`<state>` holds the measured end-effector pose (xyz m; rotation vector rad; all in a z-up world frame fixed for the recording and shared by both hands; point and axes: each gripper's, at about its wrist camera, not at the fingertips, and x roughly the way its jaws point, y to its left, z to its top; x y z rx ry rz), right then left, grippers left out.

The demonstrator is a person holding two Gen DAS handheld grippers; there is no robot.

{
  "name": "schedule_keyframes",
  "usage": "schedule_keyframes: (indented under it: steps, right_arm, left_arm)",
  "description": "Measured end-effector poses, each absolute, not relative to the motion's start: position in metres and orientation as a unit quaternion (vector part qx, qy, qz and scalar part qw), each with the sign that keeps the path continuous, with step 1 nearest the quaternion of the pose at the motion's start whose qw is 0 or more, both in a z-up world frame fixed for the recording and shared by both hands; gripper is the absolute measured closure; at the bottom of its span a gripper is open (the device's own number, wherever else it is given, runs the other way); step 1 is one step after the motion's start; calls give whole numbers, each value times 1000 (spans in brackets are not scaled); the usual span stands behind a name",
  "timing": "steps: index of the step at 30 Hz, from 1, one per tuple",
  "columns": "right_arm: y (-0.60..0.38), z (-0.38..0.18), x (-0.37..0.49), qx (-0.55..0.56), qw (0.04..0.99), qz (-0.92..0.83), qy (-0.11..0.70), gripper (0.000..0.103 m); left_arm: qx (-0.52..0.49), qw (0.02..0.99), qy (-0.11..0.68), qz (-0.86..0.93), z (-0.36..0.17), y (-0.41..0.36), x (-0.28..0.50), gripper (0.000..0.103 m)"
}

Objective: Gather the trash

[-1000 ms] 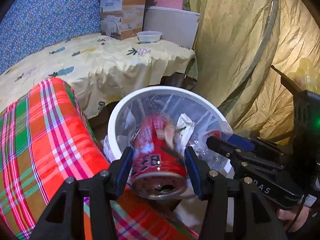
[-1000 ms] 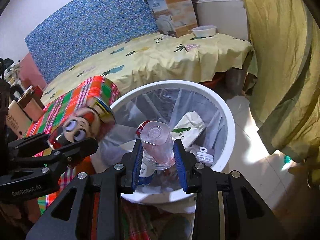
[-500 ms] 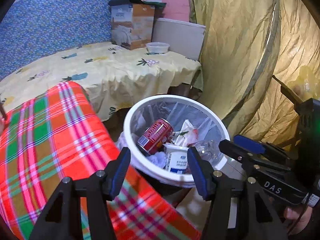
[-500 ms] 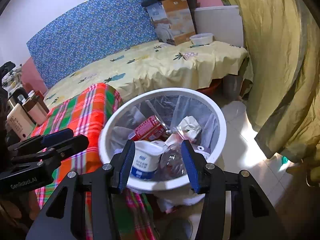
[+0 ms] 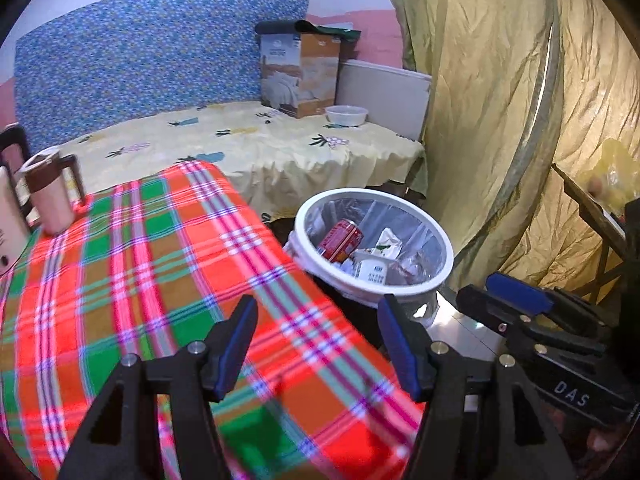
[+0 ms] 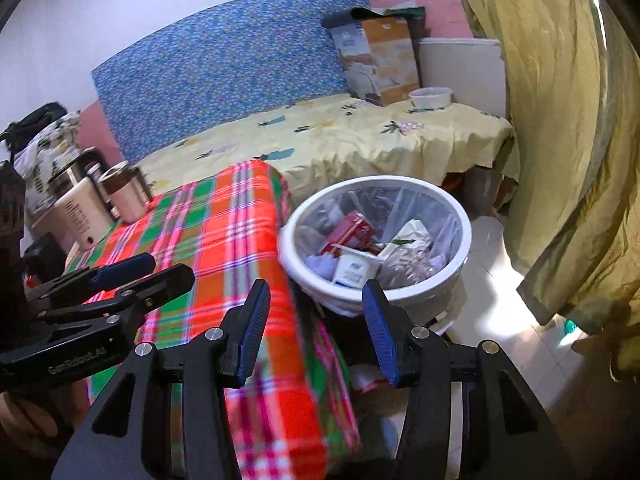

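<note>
Both grippers, left (image 5: 318, 340) and right (image 6: 316, 330), are spread with nothing held; left has just been opening. Bin (image 6: 464, 236) is seen ahead, can (image 5: 340, 240) inside.

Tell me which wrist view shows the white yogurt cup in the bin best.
The right wrist view: the white yogurt cup lies near and unblocked in the white bin, its blue label facing the camera. In the left wrist view the cup is farther, smaller, slightly blurred, beside the red can.
</note>
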<state>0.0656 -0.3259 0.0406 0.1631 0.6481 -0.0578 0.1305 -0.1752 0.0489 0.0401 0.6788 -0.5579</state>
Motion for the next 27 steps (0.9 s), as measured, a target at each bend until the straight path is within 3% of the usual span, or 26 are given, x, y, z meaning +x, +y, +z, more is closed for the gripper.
schedule_keyframes:
  steps: [27]
  right_arm:
    - [-260, 40, 4, 25, 955, -1, 295, 53]
  left_arm:
    - [21, 926, 316, -202, 38, -106, 37, 39]
